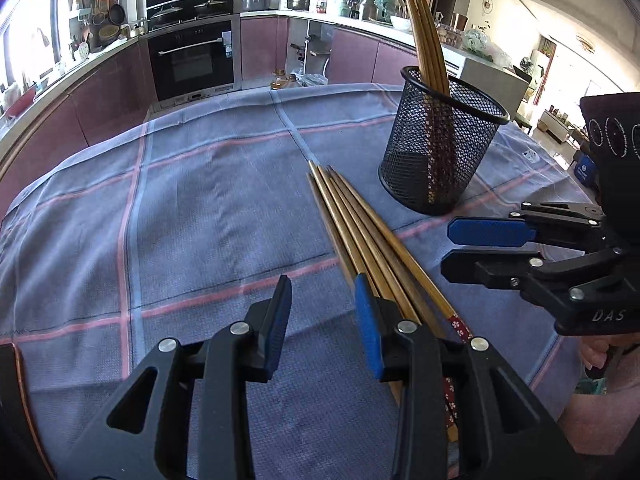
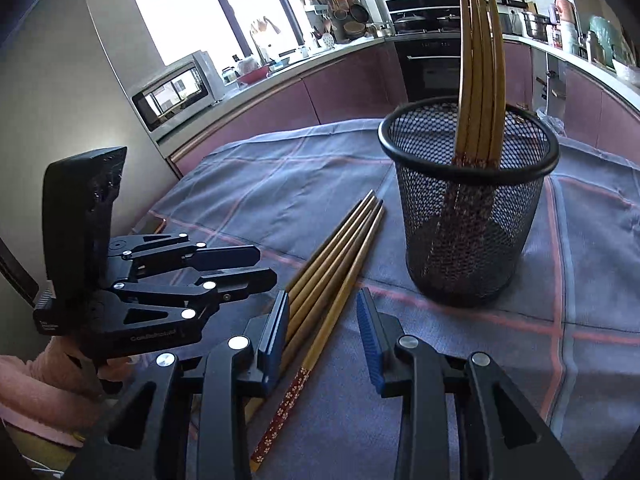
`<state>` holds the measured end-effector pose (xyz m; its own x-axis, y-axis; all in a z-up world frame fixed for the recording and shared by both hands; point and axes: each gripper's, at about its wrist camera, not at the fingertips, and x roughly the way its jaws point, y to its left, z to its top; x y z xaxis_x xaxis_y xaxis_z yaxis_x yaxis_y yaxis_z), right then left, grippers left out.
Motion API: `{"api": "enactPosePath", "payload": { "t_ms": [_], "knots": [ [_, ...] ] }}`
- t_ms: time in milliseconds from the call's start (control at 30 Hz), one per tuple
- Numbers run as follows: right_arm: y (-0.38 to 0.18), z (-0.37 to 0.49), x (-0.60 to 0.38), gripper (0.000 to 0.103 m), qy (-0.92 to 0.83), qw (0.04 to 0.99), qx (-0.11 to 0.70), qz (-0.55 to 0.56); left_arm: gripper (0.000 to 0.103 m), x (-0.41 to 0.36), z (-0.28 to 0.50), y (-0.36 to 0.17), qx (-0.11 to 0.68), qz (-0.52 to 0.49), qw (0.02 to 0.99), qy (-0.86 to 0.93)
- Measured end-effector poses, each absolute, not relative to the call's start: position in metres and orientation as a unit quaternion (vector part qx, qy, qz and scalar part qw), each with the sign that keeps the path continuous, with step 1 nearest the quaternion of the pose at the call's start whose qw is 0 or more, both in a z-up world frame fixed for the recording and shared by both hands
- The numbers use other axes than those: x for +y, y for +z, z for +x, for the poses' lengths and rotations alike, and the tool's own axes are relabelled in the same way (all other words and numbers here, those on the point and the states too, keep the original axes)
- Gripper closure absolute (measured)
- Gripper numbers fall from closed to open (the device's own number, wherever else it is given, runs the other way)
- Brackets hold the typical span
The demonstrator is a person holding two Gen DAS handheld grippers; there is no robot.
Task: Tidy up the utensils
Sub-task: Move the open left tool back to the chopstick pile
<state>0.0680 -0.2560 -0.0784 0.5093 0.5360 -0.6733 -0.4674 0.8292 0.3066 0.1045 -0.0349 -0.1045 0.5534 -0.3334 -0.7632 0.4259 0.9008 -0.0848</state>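
Several bamboo chopsticks [image 1: 360, 232] with red patterned ends lie in a bundle on the blue-grey checked cloth [image 1: 180, 220]. To their right stands a black mesh cup [image 1: 440, 152] holding several more upright chopsticks [image 1: 424, 32]. My left gripper [image 1: 324, 320] is open just above the cloth; its right finger hovers over the bundle and nothing lies between the pads. My right gripper [image 2: 324, 320] is open too, low over the bundle [image 2: 340, 264], whose handle ends run beneath the gap untouched. The cup [image 2: 472, 240] stands just ahead of it. Each gripper shows in the other's view: right gripper [image 1: 446, 249], left gripper [image 2: 267, 267].
The cloth covers a table whose far edge [image 1: 280, 92] faces purple kitchen cabinets and a black oven [image 1: 192, 60]. A microwave [image 2: 176, 88] sits on the counter at the left. A pink sleeve [image 2: 36, 392] shows behind the left gripper.
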Motion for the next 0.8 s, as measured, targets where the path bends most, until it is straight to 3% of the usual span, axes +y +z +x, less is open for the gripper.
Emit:
{"api": "enactPosePath", "payload": {
  "t_ms": [800],
  "knots": [
    [-0.097, 0.067, -0.238, 0.072, 0.248, 0.876, 0.413, 0.006, 0.064, -0.053, 0.093, -0.110, 0.419, 0.073, 0.881, -0.206]
  ]
}}
